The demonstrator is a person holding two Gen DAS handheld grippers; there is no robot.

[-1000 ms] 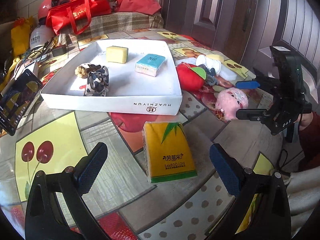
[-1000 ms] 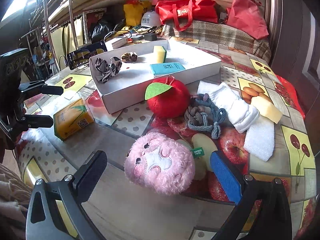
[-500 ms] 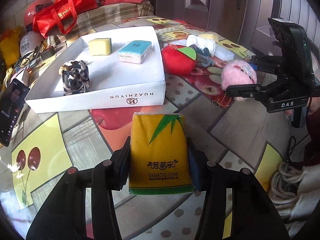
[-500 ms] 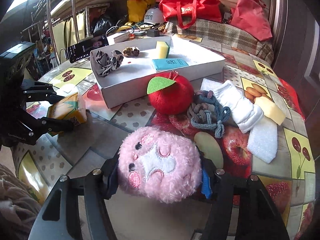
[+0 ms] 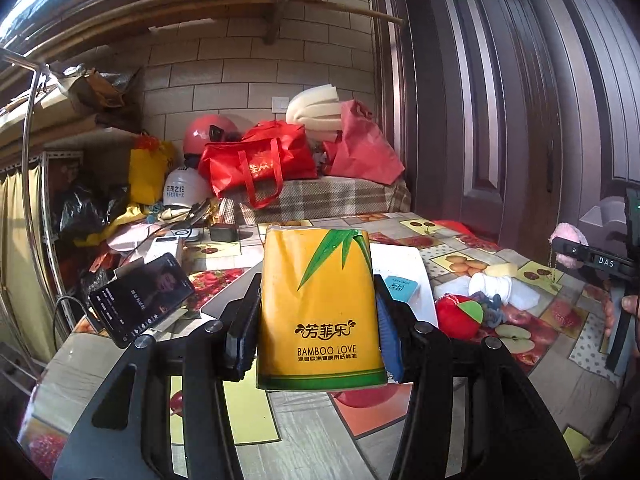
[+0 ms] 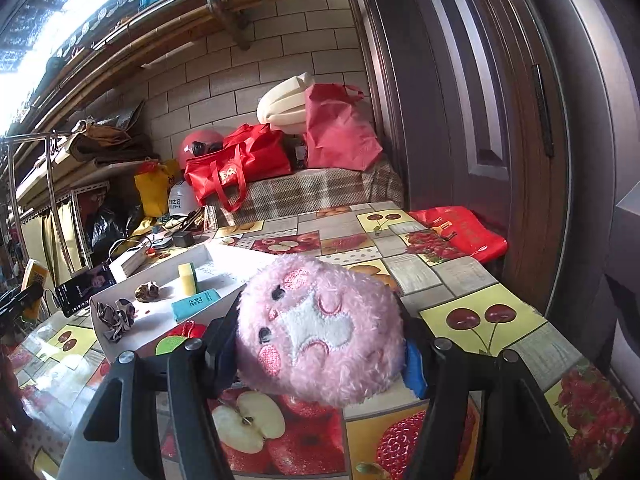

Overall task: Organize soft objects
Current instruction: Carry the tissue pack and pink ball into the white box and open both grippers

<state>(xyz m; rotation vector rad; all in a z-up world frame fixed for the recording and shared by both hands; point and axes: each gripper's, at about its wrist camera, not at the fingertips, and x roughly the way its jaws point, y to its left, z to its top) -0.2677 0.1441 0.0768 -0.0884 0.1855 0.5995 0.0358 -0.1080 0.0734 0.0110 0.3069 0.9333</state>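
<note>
My left gripper (image 5: 318,334) has its fingers clamped on the yellow tissue pack (image 5: 318,304), long axis pointing away toward the desk's far edge, lifted off the desk (image 5: 248,420). My right gripper (image 6: 320,354) squeezes the pink plush (image 6: 320,330), face upward. Only the right view shows inside the white tray (image 6: 160,304).

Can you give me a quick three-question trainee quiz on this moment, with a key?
1. True or false: the left gripper is shut on the yellow tissue pack.
2. What does the right gripper hold?
A. red apple plush
B. pink plush toy
C. yellow sponge
3. Which teal item lies in the white tray?

Key: 1 true; 2 B; 3 the small teal tissue pack.
</note>
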